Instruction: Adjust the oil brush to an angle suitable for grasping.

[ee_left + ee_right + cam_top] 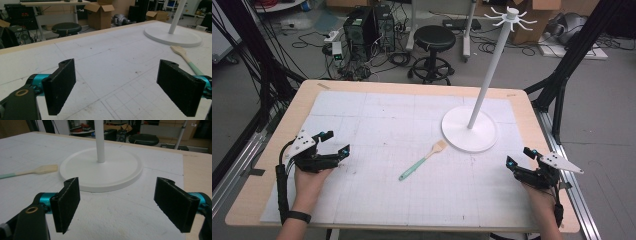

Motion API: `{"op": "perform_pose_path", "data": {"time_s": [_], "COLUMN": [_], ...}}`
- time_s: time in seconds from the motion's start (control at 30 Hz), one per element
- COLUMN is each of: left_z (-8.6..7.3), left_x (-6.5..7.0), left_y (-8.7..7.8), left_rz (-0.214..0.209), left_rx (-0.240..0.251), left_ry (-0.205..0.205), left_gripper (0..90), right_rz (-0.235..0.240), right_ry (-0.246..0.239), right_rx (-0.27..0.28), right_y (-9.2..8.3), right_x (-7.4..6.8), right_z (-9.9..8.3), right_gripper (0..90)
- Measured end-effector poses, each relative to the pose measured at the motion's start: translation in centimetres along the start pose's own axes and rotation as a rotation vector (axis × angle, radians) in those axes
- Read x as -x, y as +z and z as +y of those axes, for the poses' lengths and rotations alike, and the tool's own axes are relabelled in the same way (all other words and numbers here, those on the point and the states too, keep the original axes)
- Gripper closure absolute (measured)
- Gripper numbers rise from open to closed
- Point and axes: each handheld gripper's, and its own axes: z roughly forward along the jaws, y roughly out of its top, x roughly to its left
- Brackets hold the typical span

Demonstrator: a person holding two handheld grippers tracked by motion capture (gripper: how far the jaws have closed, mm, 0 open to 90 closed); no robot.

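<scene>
A wooden spatula (423,160) with a mint-green handle lies flat on the white mat near the table's middle, its blade close to the stand's base; it also shows in the left gripper view as the spatula (186,58) and in the right gripper view as the spatula (32,171). A white stand (470,127) with a tall pole and hooks on top rises at the right rear. My left gripper (334,142) rests open at the table's left side, nothing between its jaws. My right gripper (520,156) sits open at the right, facing the stand's base (100,170).
The white gridded mat (377,120) covers most of the wooden table (297,107). Beyond the far edge stand a black stool (433,47), computer cases (364,27) and cables on the floor. Black frame legs (569,60) flank the table's right.
</scene>
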Motion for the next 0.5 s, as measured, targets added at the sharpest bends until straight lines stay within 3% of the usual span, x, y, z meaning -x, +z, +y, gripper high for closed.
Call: {"op": "perform_pose_path", "data": {"time_s": [0.5], "left_z": [0.28], "left_x": [0.61], "left_y": [0.32], "left_rz": [-0.028], "left_rx": [0.007], "left_ry": [-0.004], "left_gripper": [16.3], "right_rz": [-0.005], "right_ry": [0.001], "right_rx": [-0.003], "right_y": [0.1], "right_x": [0.1], "right_z": [-0.08], "right_gripper": [20.1]}}
